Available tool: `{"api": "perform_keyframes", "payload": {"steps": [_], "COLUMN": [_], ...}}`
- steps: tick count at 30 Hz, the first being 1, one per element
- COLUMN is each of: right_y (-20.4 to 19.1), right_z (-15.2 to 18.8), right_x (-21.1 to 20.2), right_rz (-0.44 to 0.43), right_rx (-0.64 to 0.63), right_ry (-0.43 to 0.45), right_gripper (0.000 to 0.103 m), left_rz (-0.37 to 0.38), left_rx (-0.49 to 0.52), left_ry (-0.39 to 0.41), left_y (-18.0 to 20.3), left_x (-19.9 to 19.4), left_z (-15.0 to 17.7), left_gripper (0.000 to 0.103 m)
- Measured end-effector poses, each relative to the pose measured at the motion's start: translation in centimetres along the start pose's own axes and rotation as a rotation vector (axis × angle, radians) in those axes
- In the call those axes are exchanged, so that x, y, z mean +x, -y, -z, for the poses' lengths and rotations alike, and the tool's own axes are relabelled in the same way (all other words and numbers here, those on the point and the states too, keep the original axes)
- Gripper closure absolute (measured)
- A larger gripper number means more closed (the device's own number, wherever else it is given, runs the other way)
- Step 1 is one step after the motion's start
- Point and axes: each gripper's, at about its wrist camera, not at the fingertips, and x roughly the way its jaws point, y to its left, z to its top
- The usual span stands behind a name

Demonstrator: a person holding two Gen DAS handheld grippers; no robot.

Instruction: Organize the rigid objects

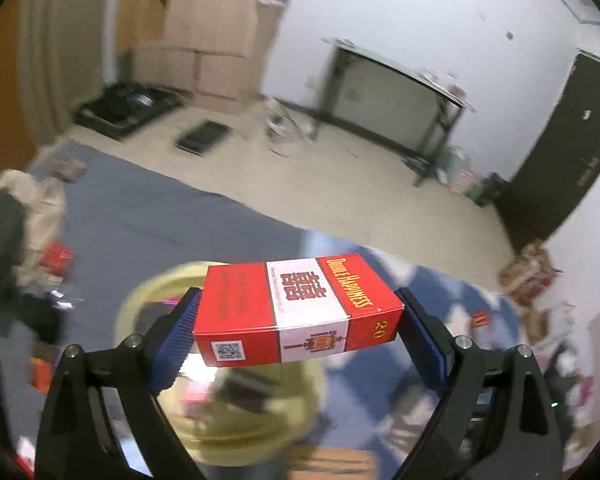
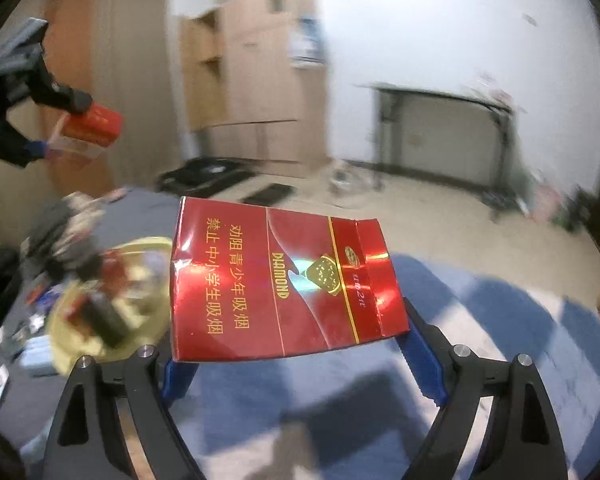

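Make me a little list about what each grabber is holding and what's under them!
left gripper: shut on the Double Happiness box, red and white, held level in the air
right gripper: shut on the Diamond box, shiny red, crumpled at one edge
below: a yellow bowl with small packs inside, blurry
surface: grey and blue bedding
background: wooden wardrobe, dark-framed table by the white wall
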Motion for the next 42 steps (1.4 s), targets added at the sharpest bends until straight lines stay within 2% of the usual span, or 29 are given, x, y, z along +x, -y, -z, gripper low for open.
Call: {"api": "perform_keyframes", "payload": {"steps": [3,7,9,11,12,14,16,19,22,24,32,34,36,42], "right_y": [-4.9,-9.3,-11.4,-12.9,-13.6,-14.6,-15.1,-16.1,-17.1,-17.5,-19.3,-19.4,-19.1,-18.4], "right_z": [-2.6,-5.6,-6.3,-6.2,-5.8,-5.6,-5.5,-5.6,-5.6,-5.6,-5.0,-4.6,-4.6,-4.9], "right_x": [-0.7,1.6,3.6,5.6,6.9,9.2,11.3,13.8,15.7,17.3,21.4,22.0,21.9,19.5], "right_rz": [-0.094,-0.225,-0.242,-0.237,-0.234,-0.235,-0.244,-0.242,-0.217,-0.201,-0.188,-0.197,-0.196,-0.243], "right_rx": [-0.053,0.014,0.010,-0.031,-0.045,-0.051,-0.037,-0.048,-0.119,-0.153,-0.144,-0.132,-0.136,-0.154], "right_ry": [-0.008,-0.101,-0.158,-0.206,-0.242,-0.295,-0.316,-0.365,-0.403,-0.418,-0.455,-0.468,-0.461,-0.417], "right_gripper": [0.015,0.015,0.015,0.015,0.015,0.015,0.015,0.015,0.015,0.015,0.014,0.009,0.005,0.000], "left_rz": [-0.030,-0.067,-0.087,-0.075,-0.095,-0.111,-0.091,-0.093,-0.100,-0.101,-0.099,-0.098,-0.092,-0.085], "left_rx": [-0.074,-0.070,-0.063,-0.050,-0.036,-0.011,-0.044,0.021,0.094,0.108,0.013,0.005,0.008,0.002], "left_ry": [0.011,0.029,0.057,-0.023,-0.040,-0.021,-0.038,-0.055,-0.121,-0.148,-0.130,-0.124,-0.108,-0.031], "left_y": [-5.2,-8.0,-8.9,-10.6,-11.7,-12.4,-13.3,-13.0,-12.2,-11.9,-12.3,-12.3,-12.0,-11.1], "left_x": [0.2,2.5,3.3,5.3,6.0,6.2,6.6,7.3,8.7,9.5,10.4,10.2,9.6,6.8], "left_z": [2.2,5.8,7.9,8.6,8.5,8.6,8.8,10.1,12.3,12.9,12.5,12.4,12.3,11.3], "left_gripper": [0.010,0.011,0.011,0.011,0.011,0.011,0.011,0.011,0.011,0.011,0.011,0.007,0.001,0.000]}}
